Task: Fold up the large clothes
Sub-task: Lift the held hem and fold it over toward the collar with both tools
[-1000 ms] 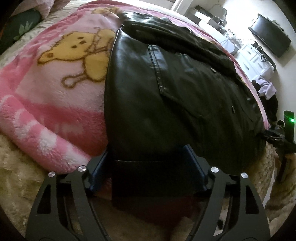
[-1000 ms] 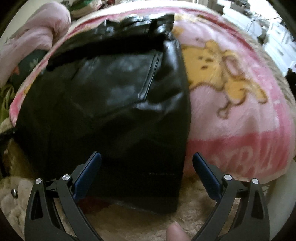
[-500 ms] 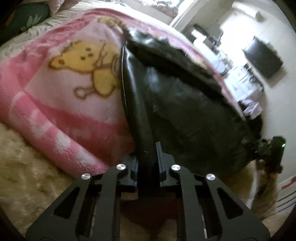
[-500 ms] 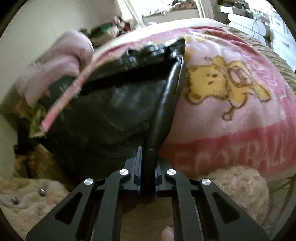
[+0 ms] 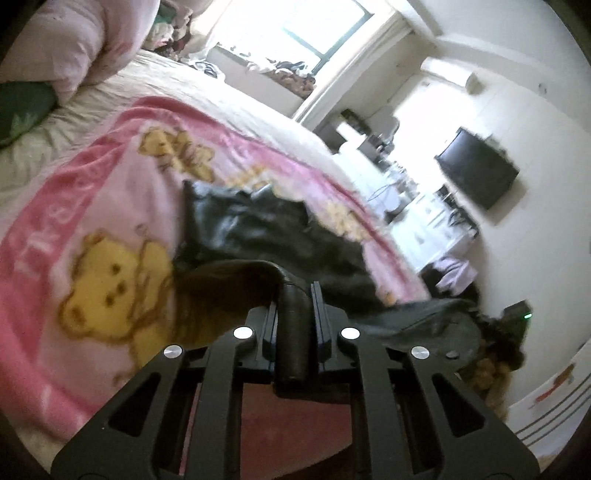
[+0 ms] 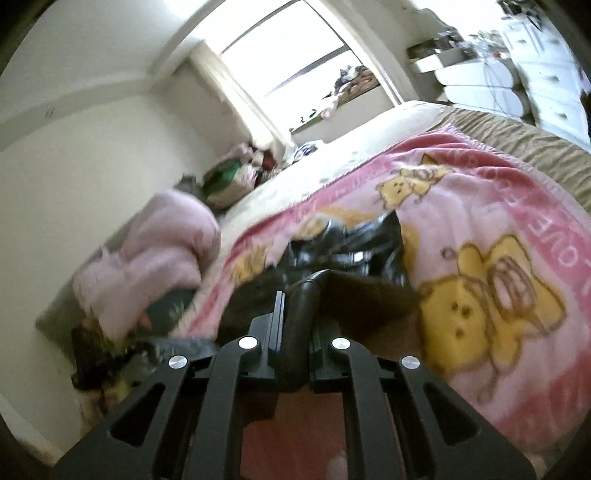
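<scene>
A black leather jacket (image 5: 258, 229) lies on a pink teddy-bear blanket (image 5: 92, 229) on the bed. My left gripper (image 5: 293, 295) is shut on the jacket's near hem, which is lifted off the bed and arches over toward the collar end. My right gripper (image 6: 297, 299) is shut on the other corner of the same hem; the jacket (image 6: 354, 251) shows glossy folds beyond it. The lifted part hides the jacket's middle.
A pink duvet (image 6: 155, 251) and pillows are heaped at the head of the bed. A window (image 5: 328, 29), a wall TV (image 5: 476, 173) and white drawers (image 6: 546, 74) stand beyond the bed. A fluffy beige rug (image 5: 491, 369) lies by the bedside.
Both grippers shut on the jacket's hem, then rose and moved forward over the bed, carrying the hem up and toward the collar. The cameras now tilt up toward the room.
</scene>
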### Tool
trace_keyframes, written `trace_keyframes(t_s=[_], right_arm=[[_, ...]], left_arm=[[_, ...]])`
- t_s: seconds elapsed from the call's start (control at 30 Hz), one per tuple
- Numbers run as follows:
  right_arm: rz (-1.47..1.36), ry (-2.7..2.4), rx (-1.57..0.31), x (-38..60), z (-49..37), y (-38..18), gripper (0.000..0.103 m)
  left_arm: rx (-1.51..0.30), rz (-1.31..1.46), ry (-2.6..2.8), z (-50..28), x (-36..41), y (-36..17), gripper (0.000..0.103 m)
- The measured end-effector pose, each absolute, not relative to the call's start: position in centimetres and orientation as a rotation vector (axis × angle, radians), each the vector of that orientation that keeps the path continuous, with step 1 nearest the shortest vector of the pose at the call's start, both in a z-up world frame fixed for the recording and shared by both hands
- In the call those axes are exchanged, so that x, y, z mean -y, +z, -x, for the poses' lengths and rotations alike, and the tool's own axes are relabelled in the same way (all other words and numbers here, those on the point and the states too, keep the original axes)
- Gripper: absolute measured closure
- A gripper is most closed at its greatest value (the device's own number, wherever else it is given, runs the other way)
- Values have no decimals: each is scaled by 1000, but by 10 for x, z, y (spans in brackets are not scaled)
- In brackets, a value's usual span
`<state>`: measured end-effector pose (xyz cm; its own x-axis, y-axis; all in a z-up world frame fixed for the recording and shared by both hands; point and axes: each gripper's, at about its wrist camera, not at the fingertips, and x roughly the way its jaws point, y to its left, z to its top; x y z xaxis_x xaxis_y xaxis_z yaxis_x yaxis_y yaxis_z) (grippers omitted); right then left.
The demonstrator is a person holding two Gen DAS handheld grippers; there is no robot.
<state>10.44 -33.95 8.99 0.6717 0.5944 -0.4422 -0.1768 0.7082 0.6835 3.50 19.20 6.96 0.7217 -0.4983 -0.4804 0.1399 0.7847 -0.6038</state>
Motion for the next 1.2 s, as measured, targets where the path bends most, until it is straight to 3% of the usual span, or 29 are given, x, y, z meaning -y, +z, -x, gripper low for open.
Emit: trace_keyframes(t_s=[0.4, 0.93, 1.07, 1.13, 1.17, 1.2], right_arm=[[-774, 369, -774, 322, -230, 61, 94], [-750, 154, -964, 306, -310, -28, 88], [-763, 166, -954, 306, -311, -32, 78], [-760, 185, -930, 306, -309, -28, 66], [-753, 185, -901, 307, -307, -23, 51], [-741, 179, -868, 309, -303, -17, 45]], left_arm=[[-713, 644, -354, -148, -205, 71, 90], [-822, 643, -279, -235, -221, 1, 85], [-805, 643, -272, -234, -228, 2, 72], [-759, 623, -257, -227, -235, 14, 57], [-727, 611, -249, -222, -240, 22, 52], [-712, 599, -241, -220, -242, 26, 52]])
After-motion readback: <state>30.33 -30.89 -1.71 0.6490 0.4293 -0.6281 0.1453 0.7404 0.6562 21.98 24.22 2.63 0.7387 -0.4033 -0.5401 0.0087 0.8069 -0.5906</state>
